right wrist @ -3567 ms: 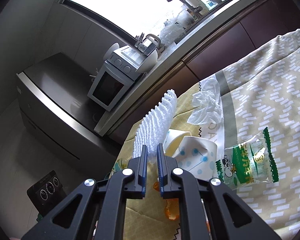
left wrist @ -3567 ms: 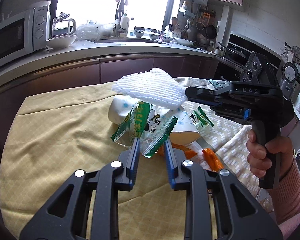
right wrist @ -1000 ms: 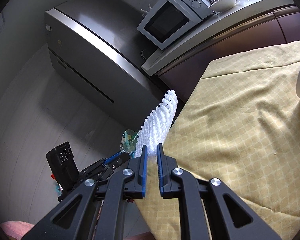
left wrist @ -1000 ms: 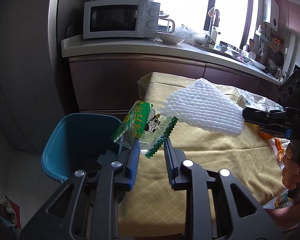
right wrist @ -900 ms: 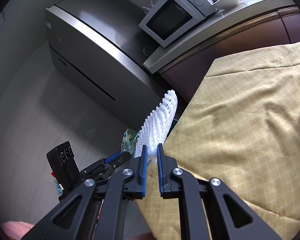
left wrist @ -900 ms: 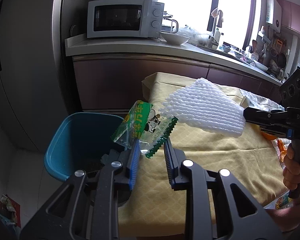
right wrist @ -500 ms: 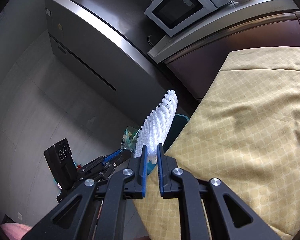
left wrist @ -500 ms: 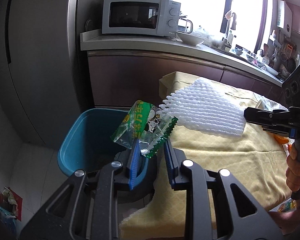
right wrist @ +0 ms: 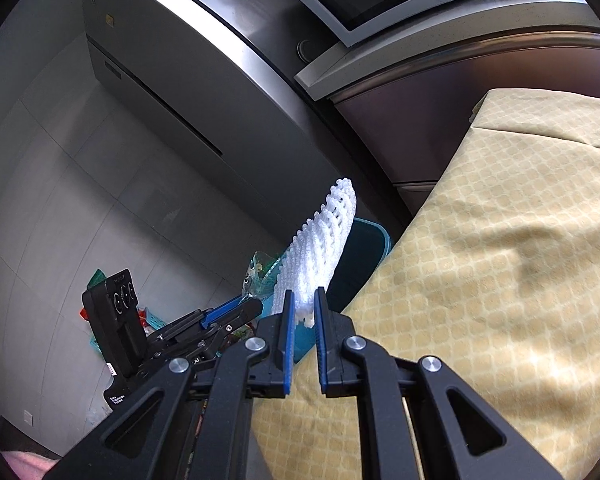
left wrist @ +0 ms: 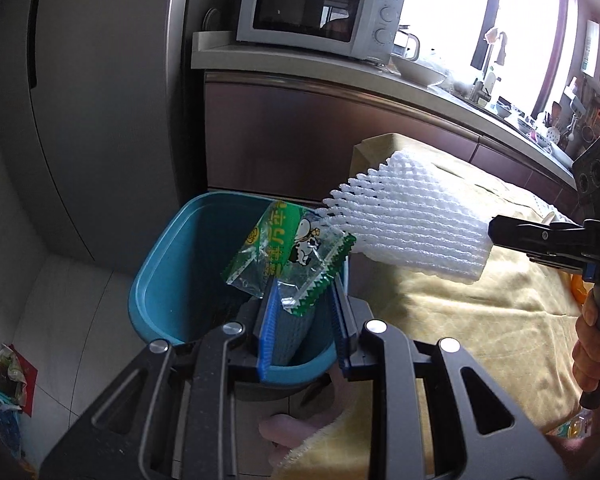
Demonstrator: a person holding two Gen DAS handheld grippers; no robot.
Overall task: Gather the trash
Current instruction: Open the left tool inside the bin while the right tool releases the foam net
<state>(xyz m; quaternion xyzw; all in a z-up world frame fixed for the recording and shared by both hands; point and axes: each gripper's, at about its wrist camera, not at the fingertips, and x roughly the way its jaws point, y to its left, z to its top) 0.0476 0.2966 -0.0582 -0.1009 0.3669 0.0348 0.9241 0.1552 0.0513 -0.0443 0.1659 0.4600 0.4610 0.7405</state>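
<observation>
A green and clear snack wrapper (left wrist: 288,248) sticks up from my left gripper (left wrist: 302,292), which is shut on its lower edge. It hangs over the mouth of a blue trash bin (left wrist: 168,264) on the floor beside the table. A white foam net sleeve (left wrist: 412,232) is pinched at one end by my right gripper (left wrist: 496,236), and its free end reaches the bin's far rim. In the right wrist view the right gripper (right wrist: 302,300) is shut on the foam net (right wrist: 320,248). Beyond it are the bin (right wrist: 364,248), the left gripper (right wrist: 244,306) and the wrapper (right wrist: 260,276).
A table under a yellow cloth (left wrist: 480,320) stands right of the bin. A steel fridge (left wrist: 100,100) and a dark cabinet (left wrist: 300,140) with a microwave (left wrist: 316,12) rise behind it. Loose coloured litter (left wrist: 4,380) lies on the tiled floor at the lower left.
Both grippers have carried their trash leftwards off the table towards the bin. The bin now lies right under the left gripper's fingers, and the foam net's tip has reached its rim.
</observation>
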